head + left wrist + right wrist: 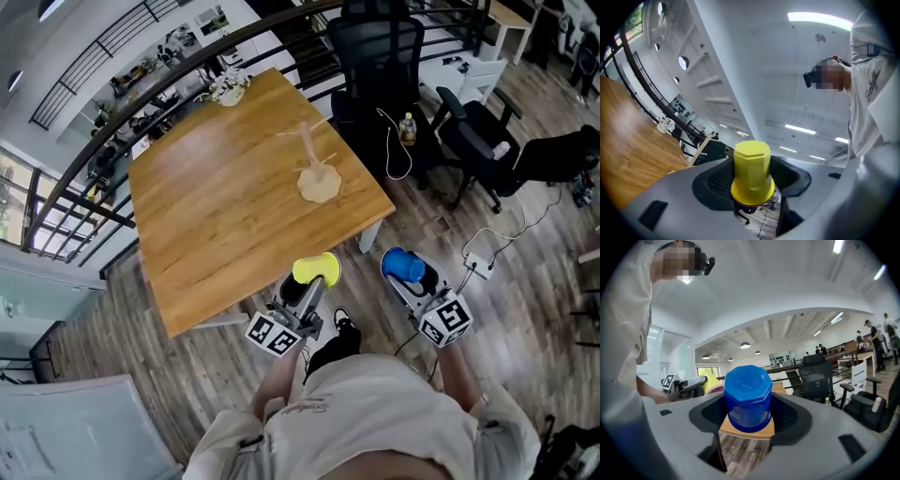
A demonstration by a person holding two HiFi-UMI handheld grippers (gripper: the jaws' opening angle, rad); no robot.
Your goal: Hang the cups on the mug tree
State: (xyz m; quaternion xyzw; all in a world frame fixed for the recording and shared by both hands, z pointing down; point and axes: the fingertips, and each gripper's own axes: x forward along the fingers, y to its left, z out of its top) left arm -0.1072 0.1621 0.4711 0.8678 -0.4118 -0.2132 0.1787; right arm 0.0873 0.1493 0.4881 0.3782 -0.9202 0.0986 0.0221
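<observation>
Nearest to the camera is the person, of whom the head view shows only a pale shirt and two forearms, cut off by the bottom edge. There are two grippers, both just off the near edge of the table [216,216], above the floor planks. The left gripper [307,287] has its jaws closed on the yellow cup [317,269], which sits at that near edge. The right gripper [414,278] is clamped on the blue cup [403,264], beside the near right corner of the table. In the left gripper view the yellow cup [751,171] is opaque, with an eight-sided bottom turned to the camera and a wider round rim below, and the dark ribbed pads of the left gripper [751,182] press on both its sides. In the right gripper view the blue cup [748,397] is half transparent, also eight-sided, held the same way by the right gripper [749,417]. The handles of both cups are hidden. The table is of warm, smooth wood. Toward its far right side stands one mug tree [315,167] of pale wood, with a round base and an upright stem. Its pegs are thin and hard to count, and no cup hangs on them. At the far corner of the table a small vase of flowers [229,87] is blurred. Beyond the right edge of the table stand two black office chairs [375,56].
</observation>
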